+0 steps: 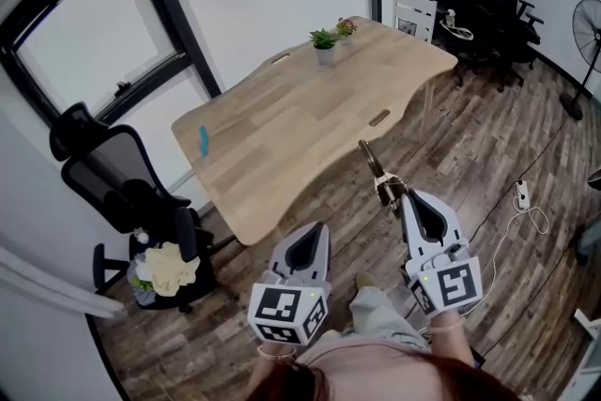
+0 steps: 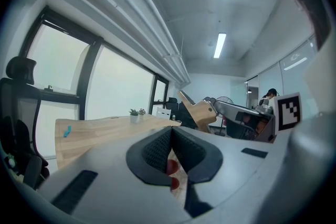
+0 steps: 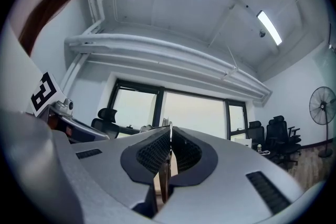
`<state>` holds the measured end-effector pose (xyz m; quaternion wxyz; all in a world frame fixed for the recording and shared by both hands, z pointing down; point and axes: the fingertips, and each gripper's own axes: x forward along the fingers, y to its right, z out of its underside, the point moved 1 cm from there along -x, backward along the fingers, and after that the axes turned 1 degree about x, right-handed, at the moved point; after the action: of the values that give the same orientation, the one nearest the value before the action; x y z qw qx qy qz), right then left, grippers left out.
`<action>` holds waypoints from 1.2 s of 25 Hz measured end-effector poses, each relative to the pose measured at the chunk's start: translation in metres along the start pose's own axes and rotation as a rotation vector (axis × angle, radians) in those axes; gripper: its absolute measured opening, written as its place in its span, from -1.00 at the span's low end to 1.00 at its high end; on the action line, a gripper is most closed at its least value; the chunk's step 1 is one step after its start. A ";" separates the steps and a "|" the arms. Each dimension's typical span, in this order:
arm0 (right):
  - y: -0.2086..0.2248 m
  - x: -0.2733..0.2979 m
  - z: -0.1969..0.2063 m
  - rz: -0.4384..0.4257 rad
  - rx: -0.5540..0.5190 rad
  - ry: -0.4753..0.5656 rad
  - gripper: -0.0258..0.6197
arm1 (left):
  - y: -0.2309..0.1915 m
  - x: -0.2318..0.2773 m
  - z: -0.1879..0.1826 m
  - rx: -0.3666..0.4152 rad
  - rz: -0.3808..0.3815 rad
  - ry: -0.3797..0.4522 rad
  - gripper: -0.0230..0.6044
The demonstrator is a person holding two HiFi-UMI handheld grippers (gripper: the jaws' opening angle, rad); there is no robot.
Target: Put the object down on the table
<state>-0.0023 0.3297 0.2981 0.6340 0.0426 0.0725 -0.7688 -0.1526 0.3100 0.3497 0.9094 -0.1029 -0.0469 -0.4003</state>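
- Small blue item (image 1: pixel 203 141) at left on wooden table (image 1: pixel 300 108)
- Left gripper (image 1: pixel 310 236) near, fingers pressed together, empty
- Right gripper (image 1: pixel 398 193) clamped tight on wooden object (image 1: pixel 374 166), raised over floor (image 1: pixel 470 155) beside table's near edge

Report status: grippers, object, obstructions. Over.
Left gripper shut, empty. Right gripper shut on wooden object, held up short of table. Nothing in the way; plant pot at far end.
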 end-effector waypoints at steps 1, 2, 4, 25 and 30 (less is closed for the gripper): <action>0.002 0.004 0.002 -0.003 0.001 -0.002 -0.90 | -0.001 0.005 0.000 0.000 0.001 -0.002 -0.92; 0.005 0.008 0.003 -0.005 0.002 -0.004 -0.90 | -0.002 0.011 -0.001 0.000 0.002 -0.005 -0.92; 0.010 0.017 0.007 -0.009 0.004 -0.008 -0.90 | -0.003 0.022 -0.002 0.002 0.005 -0.010 -0.92; 0.089 0.113 0.033 -0.026 0.008 -0.022 -0.90 | -0.027 0.157 -0.025 0.000 0.028 -0.019 -0.92; 0.108 0.137 0.039 -0.037 0.003 -0.024 -0.90 | -0.032 0.185 -0.030 -0.005 0.015 -0.017 -0.92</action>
<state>0.0783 0.1705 0.3093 0.6202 0.0330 0.0643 -0.7811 -0.0514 0.1493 0.3564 0.9116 -0.1091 -0.0527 -0.3929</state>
